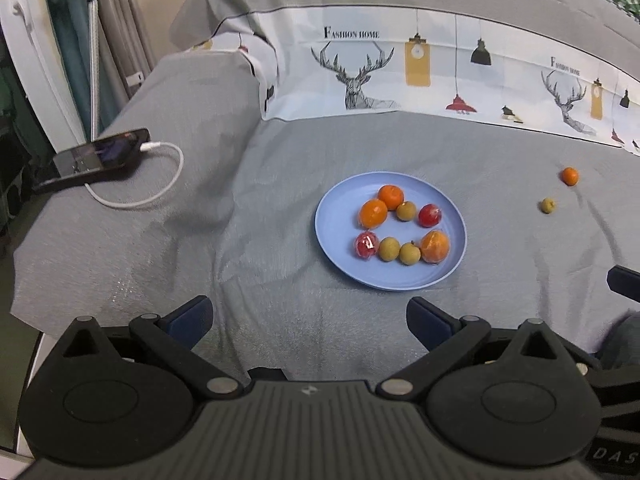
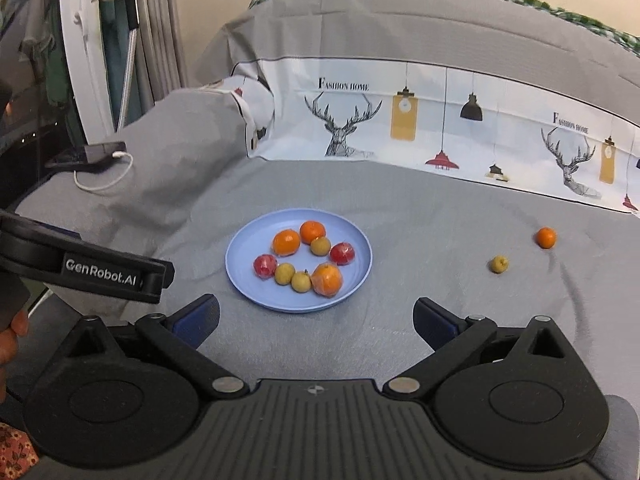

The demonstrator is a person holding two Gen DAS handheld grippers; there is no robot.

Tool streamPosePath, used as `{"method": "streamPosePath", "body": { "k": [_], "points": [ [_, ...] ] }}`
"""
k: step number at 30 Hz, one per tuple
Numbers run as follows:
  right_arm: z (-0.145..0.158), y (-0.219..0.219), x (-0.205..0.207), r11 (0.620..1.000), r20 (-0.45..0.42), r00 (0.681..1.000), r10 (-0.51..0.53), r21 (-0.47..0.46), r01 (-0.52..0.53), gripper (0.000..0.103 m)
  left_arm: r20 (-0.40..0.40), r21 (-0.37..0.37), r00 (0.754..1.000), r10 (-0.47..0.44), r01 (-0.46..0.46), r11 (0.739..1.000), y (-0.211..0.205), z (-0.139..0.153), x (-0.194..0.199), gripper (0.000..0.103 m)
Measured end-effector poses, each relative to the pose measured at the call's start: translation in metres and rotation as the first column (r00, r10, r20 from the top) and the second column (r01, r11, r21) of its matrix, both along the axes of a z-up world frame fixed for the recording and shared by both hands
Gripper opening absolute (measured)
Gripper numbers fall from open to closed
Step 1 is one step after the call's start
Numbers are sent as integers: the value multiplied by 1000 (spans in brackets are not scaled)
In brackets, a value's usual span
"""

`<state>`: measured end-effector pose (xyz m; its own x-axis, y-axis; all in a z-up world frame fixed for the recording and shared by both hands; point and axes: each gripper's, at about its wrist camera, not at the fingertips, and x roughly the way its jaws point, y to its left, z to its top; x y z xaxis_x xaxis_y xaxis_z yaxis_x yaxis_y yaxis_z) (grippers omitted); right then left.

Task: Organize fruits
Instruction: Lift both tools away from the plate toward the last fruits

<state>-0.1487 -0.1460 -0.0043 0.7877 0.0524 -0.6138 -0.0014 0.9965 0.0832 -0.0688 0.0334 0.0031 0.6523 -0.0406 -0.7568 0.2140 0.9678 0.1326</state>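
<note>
On wrinkled grey cloth (image 1: 280, 184), smooth round blue plate (image 1: 336, 216) of glossy fruits (image 1: 374, 213); both jaws apart, empty.

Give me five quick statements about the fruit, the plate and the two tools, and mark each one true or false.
1. The blue plate holds eight fruits. True.
2. Every fruit is already on the plate. False: a small orange and a yellow-green fruit lie on the grey cloth to its right.
3. The right tool grips an orange. False: its jaws are open and empty.
4. The left tool is open and holds nothing. True.
5. A phone with a white cable lies left of the plate. True.
</note>
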Motion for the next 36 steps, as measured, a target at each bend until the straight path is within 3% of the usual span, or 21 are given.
{"method": "streamPosePath", "body": {
  "k": [12,36],
  "points": [
    [7,-2,-13,1000,37,999,-6,10,6,102,42,11,999,-19,18,1000,-3,12,-14,103],
    [1,-8,-8,998,20,999,-30,61,28,102,23,56,999,-39,38,998,-14,7,-11,103]
  ]
}}
